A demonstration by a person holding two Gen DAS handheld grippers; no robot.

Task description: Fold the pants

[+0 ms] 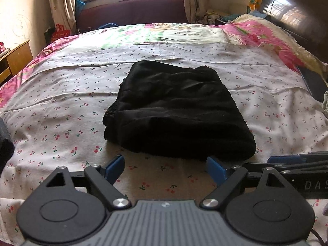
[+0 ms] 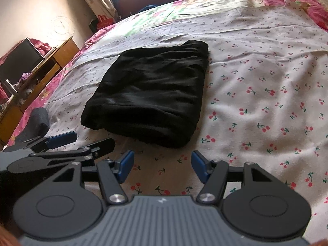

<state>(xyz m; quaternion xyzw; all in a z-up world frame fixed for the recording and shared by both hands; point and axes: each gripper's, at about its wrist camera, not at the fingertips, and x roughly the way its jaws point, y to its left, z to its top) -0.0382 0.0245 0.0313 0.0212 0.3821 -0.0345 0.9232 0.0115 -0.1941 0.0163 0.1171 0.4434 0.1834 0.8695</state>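
The black pants (image 1: 174,110) lie folded into a compact rectangle on the cherry-print sheet (image 1: 61,106); they also show in the right wrist view (image 2: 149,96). My left gripper (image 1: 165,170) is open and empty, just in front of the bundle's near edge. My right gripper (image 2: 163,167) is open and empty, a little short of the bundle's near right corner. The left gripper (image 2: 61,141) shows at the left of the right wrist view, and the right gripper (image 1: 297,162) at the right edge of the left wrist view.
A pink floral quilt (image 1: 256,32) is bunched at the far right by the dark headboard (image 1: 297,14). A wooden desk (image 2: 41,69) with a monitor stands left of the bed. A purple couch (image 1: 133,12) sits under the window.
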